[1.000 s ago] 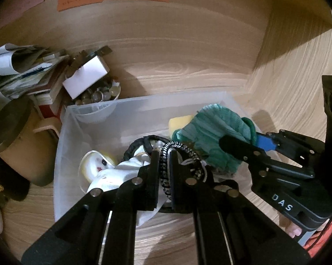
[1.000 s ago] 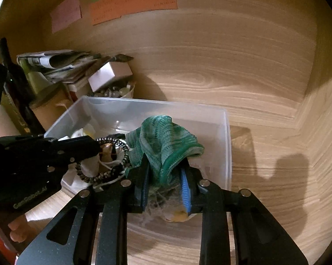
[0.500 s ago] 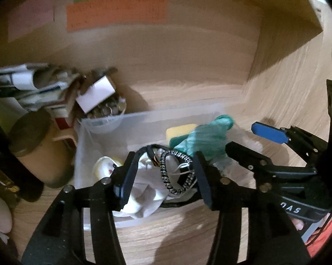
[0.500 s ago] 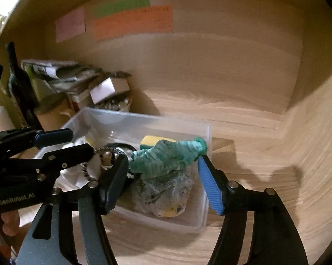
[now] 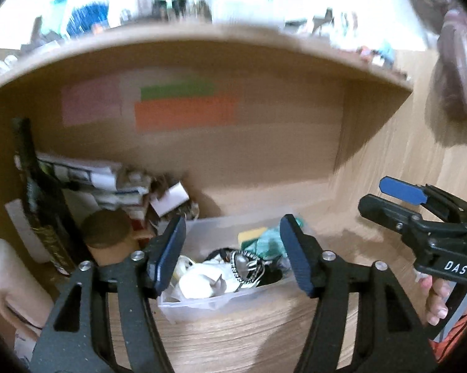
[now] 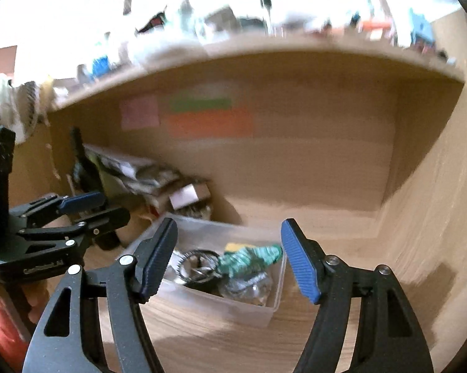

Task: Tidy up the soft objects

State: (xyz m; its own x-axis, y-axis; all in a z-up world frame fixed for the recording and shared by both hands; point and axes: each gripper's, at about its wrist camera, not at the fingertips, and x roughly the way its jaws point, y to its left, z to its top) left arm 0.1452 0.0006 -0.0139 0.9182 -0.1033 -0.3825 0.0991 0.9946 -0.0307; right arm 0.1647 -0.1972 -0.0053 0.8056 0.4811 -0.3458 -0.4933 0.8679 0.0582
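Both grippers just opening, left gripper [image 5: 232,255] and right gripper [image 6: 228,259] spread empty, clear bin [image 6: 275,306] of soft objects [image 6: 249,258] beyond the fingertips

A pale wood-grain worktop [image 6: 342,236] sits in an alcove under a shelf. A clear plastic bin [image 6: 233,306] stands on it, holding soft things. To the bin's left, against the back wall, lie stacked papers [image 5: 87,175] and a small box [image 5: 171,200]. Nearer stands a brown-lidded cylinder [image 5: 106,227] beside a dark bottle [image 5: 31,192].
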